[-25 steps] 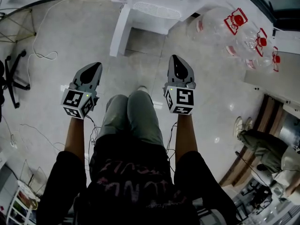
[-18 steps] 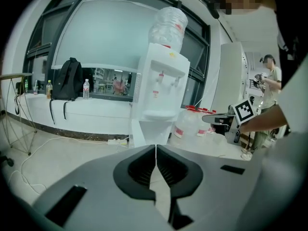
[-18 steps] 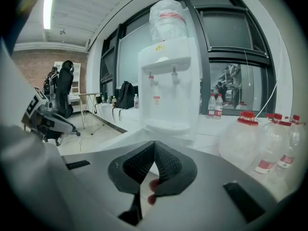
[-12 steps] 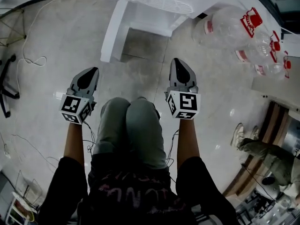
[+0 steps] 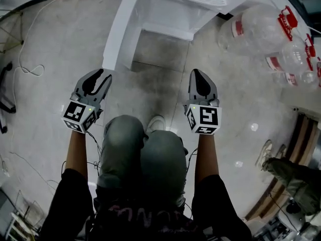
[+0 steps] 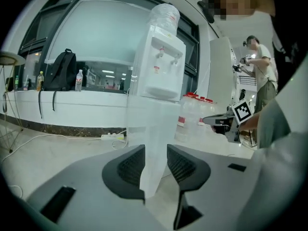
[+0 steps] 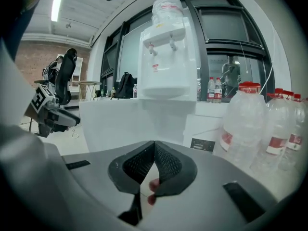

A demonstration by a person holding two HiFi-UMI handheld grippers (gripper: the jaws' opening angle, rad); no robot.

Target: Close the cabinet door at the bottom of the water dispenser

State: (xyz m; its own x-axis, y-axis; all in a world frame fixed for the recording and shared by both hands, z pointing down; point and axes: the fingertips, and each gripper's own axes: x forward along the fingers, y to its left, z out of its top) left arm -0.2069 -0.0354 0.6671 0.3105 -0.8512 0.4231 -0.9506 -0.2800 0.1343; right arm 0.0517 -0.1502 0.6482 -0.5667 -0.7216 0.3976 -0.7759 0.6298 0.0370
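The white water dispenser (image 5: pixel 175 4) stands at the top of the head view, its bottom cabinet door (image 5: pixel 119 31) swung out toward me on the left side. My left gripper (image 5: pixel 102 75) hovers short of the door's free edge, its jaws opening with nothing held. In the left gripper view the door (image 6: pixel 149 143) shows edge-on through the gap of that gripper (image 6: pixel 155 154). My right gripper (image 5: pixel 199 73) is shut and empty, level with the left one. The right gripper view shows this gripper (image 7: pixel 154 147) facing the dispenser (image 7: pixel 166 57) and the door's broad face (image 7: pixel 120 119).
Large water bottles (image 5: pixel 261 29) with red labels lie and stand right of the dispenser. Cables (image 5: pixel 30 69) trail over the floor at left. My knees (image 5: pixel 145 144) are bent between the arms. Another person's legs (image 5: pixel 296 179) show at lower right. A backpack (image 6: pixel 62 71) sits on the window ledge.
Both grippers have sunk toward the floor and the dispenser looks nearer. The left jaws went from shut to apart. The knees have bent deeper.
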